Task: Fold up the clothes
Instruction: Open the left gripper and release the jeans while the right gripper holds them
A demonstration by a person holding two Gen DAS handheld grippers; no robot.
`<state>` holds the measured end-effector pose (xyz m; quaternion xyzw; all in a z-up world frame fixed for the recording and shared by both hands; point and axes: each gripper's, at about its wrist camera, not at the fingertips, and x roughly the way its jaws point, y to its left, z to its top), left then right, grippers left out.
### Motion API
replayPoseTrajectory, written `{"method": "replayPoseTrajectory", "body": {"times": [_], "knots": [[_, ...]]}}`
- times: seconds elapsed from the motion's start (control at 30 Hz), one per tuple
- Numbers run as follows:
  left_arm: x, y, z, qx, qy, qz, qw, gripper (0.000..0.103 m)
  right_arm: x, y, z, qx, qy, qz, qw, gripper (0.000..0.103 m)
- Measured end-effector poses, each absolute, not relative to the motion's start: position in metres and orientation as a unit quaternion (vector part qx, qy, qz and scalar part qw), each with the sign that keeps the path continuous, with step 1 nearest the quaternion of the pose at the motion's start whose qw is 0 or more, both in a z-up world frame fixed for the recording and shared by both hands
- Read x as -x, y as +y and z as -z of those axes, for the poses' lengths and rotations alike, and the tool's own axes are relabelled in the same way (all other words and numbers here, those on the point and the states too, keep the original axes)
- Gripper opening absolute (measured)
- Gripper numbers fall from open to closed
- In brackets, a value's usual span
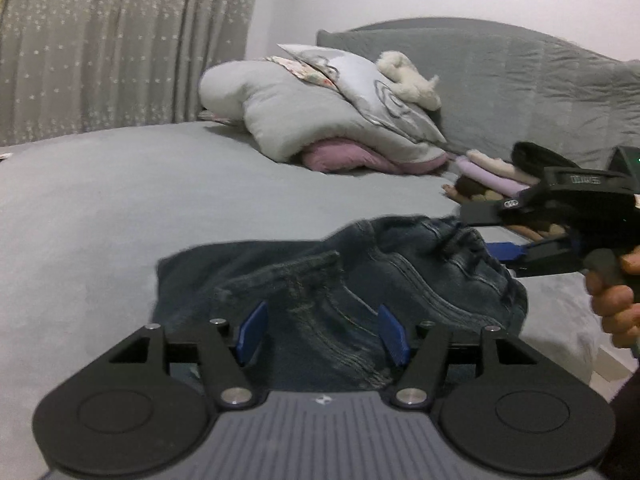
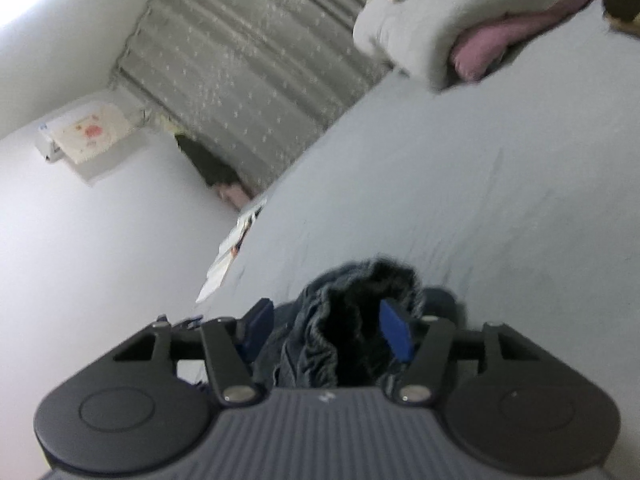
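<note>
Jeans (image 1: 360,280) are bunched on bed (image 1: 120,208). Left gripper (image 1: 322,330) is spread over denim, nothing clamped; right gripper (image 2: 328,332) is pinched on a waistband wad. Fold may be skewed if denim slips.

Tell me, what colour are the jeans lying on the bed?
The jeans are dark blue denim with lighter stitching, seen best in the left wrist view.

A bed (image 1: 100,200) with a grey cover carries dark blue jeans (image 1: 360,280) bunched near its front edge, a heap of pale bedding and pillows (image 1: 312,108) over a pink cushion (image 1: 344,156) further back, and a stack of folded clothes (image 1: 492,176) at right.
</note>
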<state>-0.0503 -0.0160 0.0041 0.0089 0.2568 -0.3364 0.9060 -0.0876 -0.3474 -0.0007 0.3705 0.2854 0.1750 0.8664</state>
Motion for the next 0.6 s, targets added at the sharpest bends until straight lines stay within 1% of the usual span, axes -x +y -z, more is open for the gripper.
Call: {"method": "replayPoseTrajectory", "body": {"times": [0.03,0.07,0.23,0.4,0.6], "knots": [[0.051,-0.017,-0.004,-0.011,0.256,0.339,0.905,0.06,0.084,-0.344,0.002,-0.371,0.288,-0.185,0.863,0.027],[0.052,-0.018,-0.005,-0.012,0.255,0.343,0.904,0.06,0.081,-0.341,0.003,-0.372,0.29,-0.195,0.86,0.009],[0.052,-0.01,-0.017,0.012,0.241,0.36,0.901,0.06,0.083,-0.343,-0.009,-0.37,0.279,-0.214,0.86,0.007],[0.05,-0.005,-0.019,0.055,0.256,0.398,0.879,0.06,0.093,-0.352,-0.011,-0.368,0.287,-0.216,0.858,0.007],[0.057,-0.025,-0.004,0.022,0.279,0.438,0.854,0.06,0.105,-0.355,0.008,-0.308,0.331,-0.178,0.874,0.007]]}}
